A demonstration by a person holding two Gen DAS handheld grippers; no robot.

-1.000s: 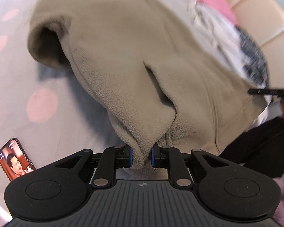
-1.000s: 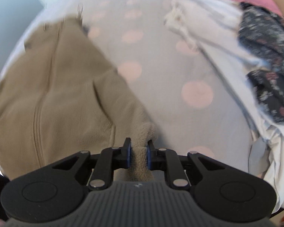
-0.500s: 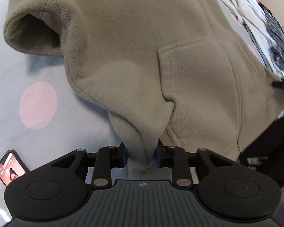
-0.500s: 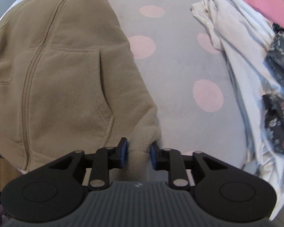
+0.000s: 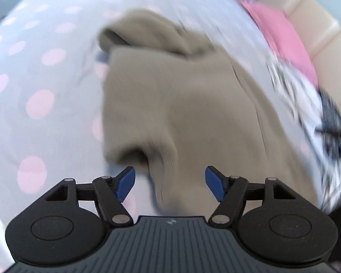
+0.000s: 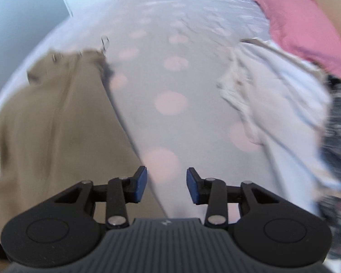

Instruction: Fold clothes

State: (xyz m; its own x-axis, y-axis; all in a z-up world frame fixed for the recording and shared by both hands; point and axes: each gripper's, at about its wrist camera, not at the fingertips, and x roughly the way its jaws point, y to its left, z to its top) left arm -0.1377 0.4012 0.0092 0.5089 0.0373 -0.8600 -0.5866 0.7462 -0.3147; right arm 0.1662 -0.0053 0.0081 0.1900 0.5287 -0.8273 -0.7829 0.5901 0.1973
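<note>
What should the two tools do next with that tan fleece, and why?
Probably reach in and take a fresh hold on the fleece. Both the left tool and right tool are open and hold nothing, and the fleece lies on the dotted bed with no tidy fold visible, though the pictures are blurred. The left tool has cloth right ahead of it.

Bed with a pale grey sheet [image 6: 193, 72] printed with pink dots. Lying directly on it: 1 tan fleece jacket [image 6: 52, 122] at left, a heap of white and dark patterned clothes [image 6: 284, 104] at right, and 1 pink pillow [image 6: 302, 27] behind the heap.
</note>
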